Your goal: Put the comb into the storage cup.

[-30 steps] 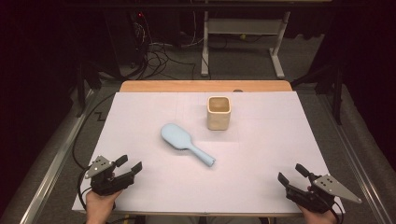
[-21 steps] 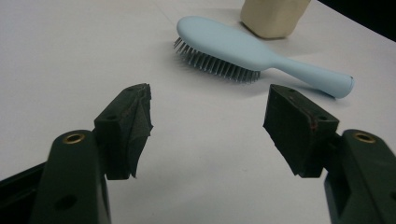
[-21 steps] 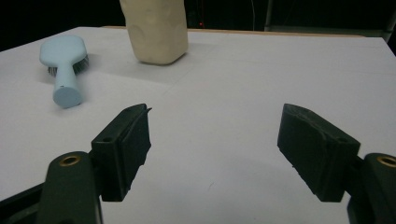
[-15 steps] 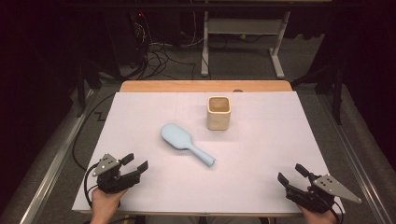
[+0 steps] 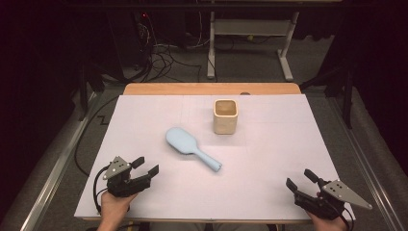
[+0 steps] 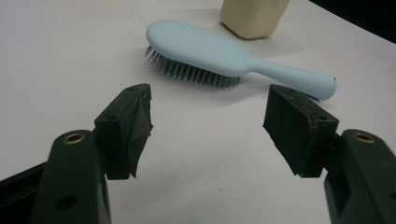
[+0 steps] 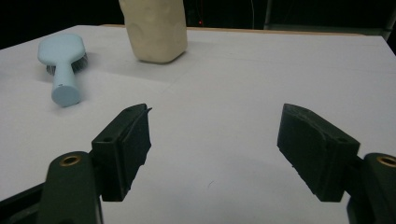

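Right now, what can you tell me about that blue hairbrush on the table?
The pale blue hairbrush looks like smooth plastic, with an oval head and a straight handle. It lies bristles down on the white table cover, its handle angled toward the person's side. The beige cup stands apart behind it. Nothing touches it except the cover.

Your table point(image 5: 144, 89) has a wooden top, its far edge bare; a white sheet point(image 5: 288, 144) covers the rest. Beyond it the room is dark. You have a grey floor point(image 5: 250, 72) there, with a tangle of black cables point(image 5: 163, 60) at the far left and a white metal frame point(image 5: 250, 33) on two legs behind the table. A metal rail point(image 5: 53, 173) runs along the floor on the left.
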The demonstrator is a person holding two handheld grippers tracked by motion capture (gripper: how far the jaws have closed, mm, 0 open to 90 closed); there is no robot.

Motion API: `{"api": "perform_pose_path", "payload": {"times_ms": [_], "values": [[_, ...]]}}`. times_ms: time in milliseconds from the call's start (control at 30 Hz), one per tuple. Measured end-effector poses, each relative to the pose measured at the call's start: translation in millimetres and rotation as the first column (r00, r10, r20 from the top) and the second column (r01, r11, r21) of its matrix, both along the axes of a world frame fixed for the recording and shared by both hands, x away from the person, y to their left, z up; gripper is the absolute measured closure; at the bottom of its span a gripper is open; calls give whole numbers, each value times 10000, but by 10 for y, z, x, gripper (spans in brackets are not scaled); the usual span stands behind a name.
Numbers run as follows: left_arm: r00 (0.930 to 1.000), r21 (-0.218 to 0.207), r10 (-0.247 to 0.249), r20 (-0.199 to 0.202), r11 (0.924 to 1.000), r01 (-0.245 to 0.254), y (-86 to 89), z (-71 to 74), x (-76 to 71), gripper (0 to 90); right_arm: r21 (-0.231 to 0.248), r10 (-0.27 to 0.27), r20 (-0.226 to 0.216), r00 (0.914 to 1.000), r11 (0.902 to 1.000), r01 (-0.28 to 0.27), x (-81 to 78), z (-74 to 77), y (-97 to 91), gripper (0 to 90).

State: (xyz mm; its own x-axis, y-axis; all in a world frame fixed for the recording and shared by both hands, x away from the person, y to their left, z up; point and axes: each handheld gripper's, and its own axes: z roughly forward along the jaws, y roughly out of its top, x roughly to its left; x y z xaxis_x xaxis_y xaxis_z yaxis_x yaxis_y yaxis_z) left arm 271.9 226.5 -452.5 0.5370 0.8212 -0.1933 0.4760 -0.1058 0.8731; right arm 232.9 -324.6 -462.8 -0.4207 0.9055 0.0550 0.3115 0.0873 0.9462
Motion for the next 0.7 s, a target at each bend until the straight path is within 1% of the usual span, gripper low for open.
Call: {"api": "perform_pose_path", "payload": {"times_ms": [300,533,700], "values": [[10000,0,-68,-2,10000,68,-49,4,32,329,-55,-21,-76,10000,10000,21,6,-6,-1,260],[9997,49,-246,-38,9997,246,-122,7,72,330,-50,-10,-88,10000,10000,9,3,-5,1,260],[9995,-8,-326,-55,9995,326,-174,17,102,331,-47,-26,-85,10000,10000,26,5,-6,0,263]]}}
